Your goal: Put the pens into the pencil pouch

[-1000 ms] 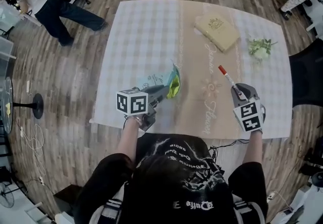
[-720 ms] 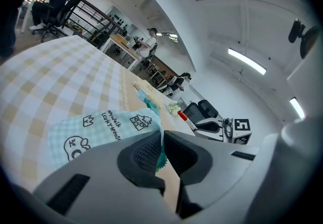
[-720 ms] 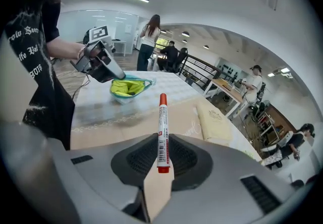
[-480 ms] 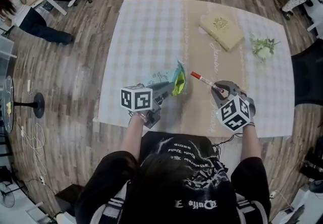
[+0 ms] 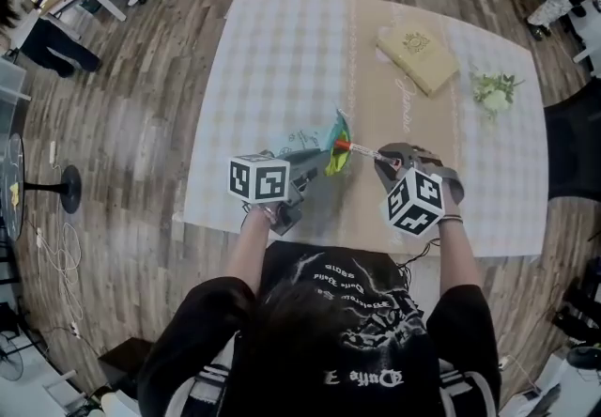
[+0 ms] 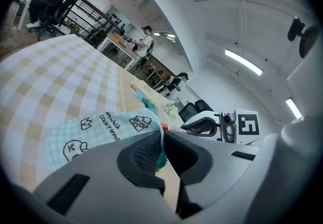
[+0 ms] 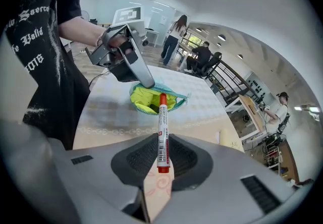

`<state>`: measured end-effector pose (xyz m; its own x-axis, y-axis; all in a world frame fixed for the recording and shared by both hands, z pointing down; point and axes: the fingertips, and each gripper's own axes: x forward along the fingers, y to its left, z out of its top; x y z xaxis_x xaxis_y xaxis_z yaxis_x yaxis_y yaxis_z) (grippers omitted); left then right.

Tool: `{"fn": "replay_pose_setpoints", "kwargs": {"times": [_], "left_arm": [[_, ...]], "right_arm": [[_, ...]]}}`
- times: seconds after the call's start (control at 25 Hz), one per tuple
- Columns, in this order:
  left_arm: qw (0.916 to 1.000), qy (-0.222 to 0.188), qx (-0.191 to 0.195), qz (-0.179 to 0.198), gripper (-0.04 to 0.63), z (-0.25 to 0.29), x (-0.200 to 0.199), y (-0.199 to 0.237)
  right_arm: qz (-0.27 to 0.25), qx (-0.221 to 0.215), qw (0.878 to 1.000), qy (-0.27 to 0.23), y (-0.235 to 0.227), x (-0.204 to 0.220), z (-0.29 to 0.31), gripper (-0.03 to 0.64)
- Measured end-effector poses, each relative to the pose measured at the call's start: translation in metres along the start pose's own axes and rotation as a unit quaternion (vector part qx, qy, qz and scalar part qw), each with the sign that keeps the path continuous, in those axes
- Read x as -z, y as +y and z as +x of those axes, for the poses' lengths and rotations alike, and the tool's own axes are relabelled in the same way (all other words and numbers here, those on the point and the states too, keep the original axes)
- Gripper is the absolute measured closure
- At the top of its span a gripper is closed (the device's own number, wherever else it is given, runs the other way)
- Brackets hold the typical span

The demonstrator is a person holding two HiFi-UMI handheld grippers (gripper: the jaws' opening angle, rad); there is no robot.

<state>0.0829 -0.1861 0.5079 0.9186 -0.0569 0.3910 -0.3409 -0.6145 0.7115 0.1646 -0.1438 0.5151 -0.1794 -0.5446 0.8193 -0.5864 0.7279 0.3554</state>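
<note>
While the marker pen (image 7: 162, 132) is clamped between the pads of the right gripper (image 7: 161, 160), its white barrel runs straight out along the jaw line. One red end sits behind the pads and the red cap points forward. The cap reaches the open mouth of the pencil pouch (image 7: 151, 99) and overlaps the yellow-green lining in the right gripper view. Whether the cap has passed the rim cannot be told.

The pouch is pale blue check with black doodle prints and a teal zip edge. It lies near the front of the table, where the checked tablecloth (image 5: 272, 58) meets the beige runner (image 5: 371, 58). Its mouth faces the right gripper, with the upper lip raised.

The left gripper (image 6: 162, 150) has its jaws together on that upper lip. The left gripper view shows the fabric pinched between the two pads with no gap. The two grippers face each other, near but not touching, and the pen spans the space between them.

At the far side of the runner lies a tan book (image 5: 418, 56), closed and set at an angle. To its right, well apart from the pouch, a flower sprig (image 5: 493, 91) rests on the tablecloth. Wooden floor (image 5: 122, 143) surrounds the table. Beyond the table, a standing person (image 7: 174, 41) shows in the right gripper view.
</note>
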Motion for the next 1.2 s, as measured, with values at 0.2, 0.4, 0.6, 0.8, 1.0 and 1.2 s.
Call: {"fn": "replay_pose_setpoints", "kwargs": {"times": [0.2,0.4,0.6,0.8,1.0,1.2], "left_arm": [[0.9999,0.013,0.008,0.008,0.560,0.001,0.004,-0.003],[0.9990,0.025,0.029,0.022,0.560,0.003,0.007,-0.013],[0.9983,0.036,0.034,0.030,0.560,0.007,0.012,-0.016],[0.9976,0.045,0.045,0.026,0.560,0.009,0.017,-0.020],[0.9963,0.055,0.053,0.040,0.560,0.017,0.014,-0.023],[0.9959,0.059,0.060,0.032,0.560,0.036,-0.013,-0.014]], "right_arm": [[-0.017,-0.003,1.000,0.009,-0.001,-0.006,0.007,0.543],[-0.040,-0.009,0.999,0.020,0.004,-0.010,0.014,0.541],[-0.059,-0.014,0.998,0.025,0.009,-0.019,0.020,0.541],[-0.065,-0.014,0.998,0.020,0.013,-0.025,0.023,0.541],[-0.075,-0.018,0.997,0.013,0.009,-0.031,0.034,0.541],[-0.061,-0.025,0.998,0.001,-0.022,-0.035,0.054,0.540]]}}
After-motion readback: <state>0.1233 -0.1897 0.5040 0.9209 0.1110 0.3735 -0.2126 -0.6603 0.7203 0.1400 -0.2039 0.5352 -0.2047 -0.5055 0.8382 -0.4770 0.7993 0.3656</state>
